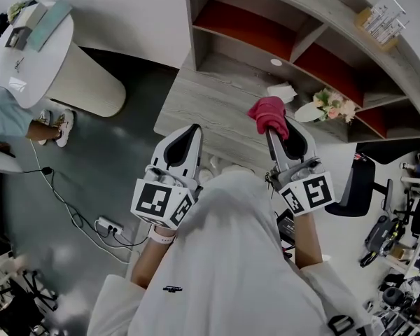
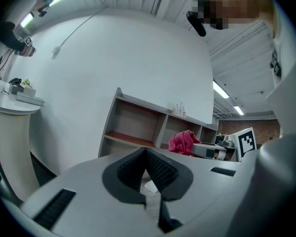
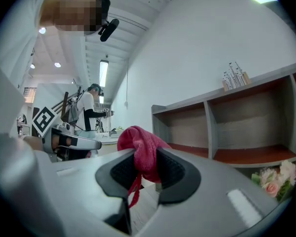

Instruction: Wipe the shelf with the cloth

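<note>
Notably, only your right gripper view shows the red cloth [image 3: 138, 141] pinched between the right gripper [image 3: 145, 157] pads, one strand trailing down; the head view shows its bunched end pointing at the shelf [image 1: 304, 39], just before it. Your left gripper [image 2: 146, 154] is closed, empty

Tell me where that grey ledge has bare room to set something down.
The ledge is bare along its left part, from its left edge to the cloth. The red-floored left cubby is bare too. It is crowded at the right: crumpled paper and flowers sit close together.
</note>
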Demonstrator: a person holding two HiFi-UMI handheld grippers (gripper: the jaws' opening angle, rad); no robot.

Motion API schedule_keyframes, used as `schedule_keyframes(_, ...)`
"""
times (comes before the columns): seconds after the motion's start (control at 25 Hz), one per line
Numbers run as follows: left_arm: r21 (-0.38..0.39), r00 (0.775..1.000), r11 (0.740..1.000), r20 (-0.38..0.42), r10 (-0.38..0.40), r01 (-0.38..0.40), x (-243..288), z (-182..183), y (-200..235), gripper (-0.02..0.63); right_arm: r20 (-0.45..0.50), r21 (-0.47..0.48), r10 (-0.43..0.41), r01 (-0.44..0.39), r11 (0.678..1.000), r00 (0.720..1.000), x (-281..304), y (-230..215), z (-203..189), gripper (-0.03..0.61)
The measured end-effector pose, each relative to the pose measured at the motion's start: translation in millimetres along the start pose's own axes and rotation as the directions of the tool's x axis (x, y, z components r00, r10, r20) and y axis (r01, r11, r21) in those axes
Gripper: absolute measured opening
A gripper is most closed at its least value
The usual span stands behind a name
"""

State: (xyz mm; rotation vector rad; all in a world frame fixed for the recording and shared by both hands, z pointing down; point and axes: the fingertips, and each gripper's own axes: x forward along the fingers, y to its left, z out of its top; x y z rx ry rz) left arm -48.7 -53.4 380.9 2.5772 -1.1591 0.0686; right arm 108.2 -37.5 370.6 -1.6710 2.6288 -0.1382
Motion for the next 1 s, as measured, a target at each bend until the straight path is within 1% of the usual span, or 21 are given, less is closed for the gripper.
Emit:
schedule_keyframes(0.16, -0.002, 1.0, 1.0, -0.014, -0.001, 0.001, -2, -6, -2, 0.006, -0.002, -0.055, 0.047, -0.047, 0.997, 0.999, 2, 10, 3, 0.094)
schedule_keyframes(0.24, 0.003, 1.0, 1.0, -0.016, -0.003, 0.003, -2, -6, -4, 0.006, 0.003, -0.022, 0.052, -0.052, 0.998, 0.999, 1, 10, 3, 0.094)
schedule_keyframes(0.32, 0.011, 1.0, 1.0, -0.013, -0.009, 0.009, -1, -5, -7, 0.006, 0.017, 0.018, 0.037, -0.037, 0.999, 0.999, -2, 4, 5, 0.094)
schedule_keyframes(0.36, 0.012, 1.0, 1.0, -0.01, -0.01, 0.01, 0, -5, -8, 0.006, 0.017, 0.005, 0.026, -0.026, 1.0, 1.0, -2, 1, 6, 0.094)
schedule_keyframes(0.48, 0.017, 1.0, 1.0, -0.01, -0.013, 0.013, 2, -3, -9, 0.006, -0.004, -0.148, 0.005, -0.006, 0.989, 1.0, -2, -1, 6, 0.094)
schedule_keyframes(0.52, 0.019, 1.0, 1.0, -0.01, -0.016, 0.016, 3, -3, -10, 0.006, -0.005, -0.165, 0.01, -0.011, 0.986, 1.0, -3, -1, 7, 0.094)
schedule_keyframes(0.68, 0.019, 1.0, 1.0, -0.01, -0.02, 0.02, 4, -4, -13, 0.006, 0.006, -0.132, 0.013, -0.013, 0.991, 1.0, -8, -2, 11, 0.094)
schedule_keyframes(0.84, 0.022, 1.0, 1.0, -0.011, -0.021, 0.021, 5, -4, -16, 0.006, 0.03, -0.077, -0.01, 0.012, 0.997, 0.999, -12, -8, 13, 0.094)
schedule_keyframes(1.0, 0.014, 1.0, 1.0, -0.011, -0.011, 0.011, 6, -7, -16, 0.006, 0.054, -0.048, -0.038, 0.04, 0.998, 0.998, -15, -12, 16, 0.094)
